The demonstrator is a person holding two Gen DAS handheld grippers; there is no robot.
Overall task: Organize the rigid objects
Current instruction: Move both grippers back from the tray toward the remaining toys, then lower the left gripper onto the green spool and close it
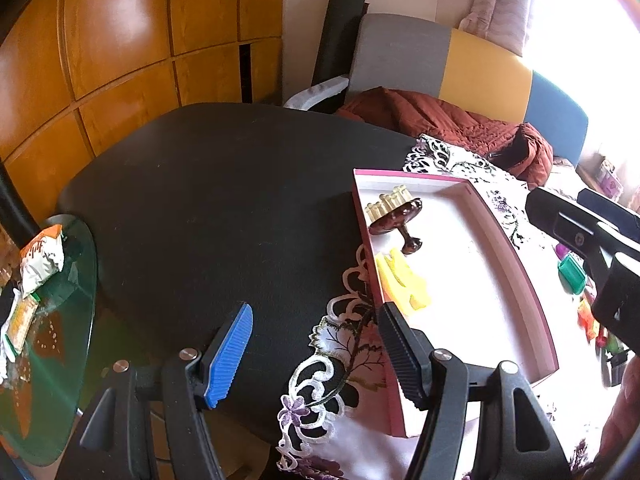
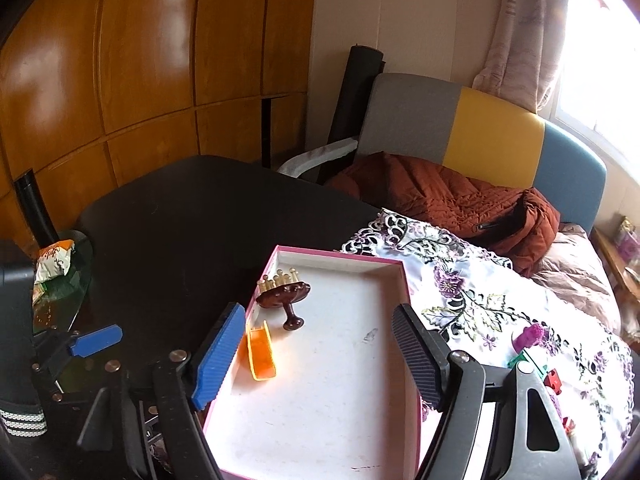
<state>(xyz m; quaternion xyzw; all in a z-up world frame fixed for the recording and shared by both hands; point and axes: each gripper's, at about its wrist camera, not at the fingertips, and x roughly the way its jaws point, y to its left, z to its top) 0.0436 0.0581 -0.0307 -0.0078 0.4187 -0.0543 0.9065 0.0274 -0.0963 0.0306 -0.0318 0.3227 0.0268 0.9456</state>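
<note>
hovering over the tray point(image 2: 344, 258), your right gripper point(image 2: 320, 354) has its fingers spread wide with nothing between them; the blue pad point(image 2: 219, 354) sits at the tray's left rim, the black pad point(image 2: 416, 354) at its right rim. your left gripper point(image 1: 316, 356) is also open and empty, low in its frame, the blue finger point(image 1: 229, 354) over the dark tabletop point(image 1: 208, 200), the black finger point(image 1: 402, 354) at the tray's near left edge point(image 1: 384, 400).

the pink-rimmed tray lies partly on the tabletop, partly on the flowered cloth point(image 2: 480, 300). inside it, at the upper left corner, a brown comb point(image 2: 286, 294) with pale teeth lies tilted. just below it, near the left wall, rests an orange scoop point(image 2: 262, 354), apart from the comb. the rest of the tray floor is bare.

right of the tray, on the cloth, small toys point(image 2: 530, 338) are scattered, purple, green and red; their shapes are too blurred to name. at the far left a snack bag point(image 2: 54, 262) lies on a glass side table point(image 2: 76, 280).
</note>
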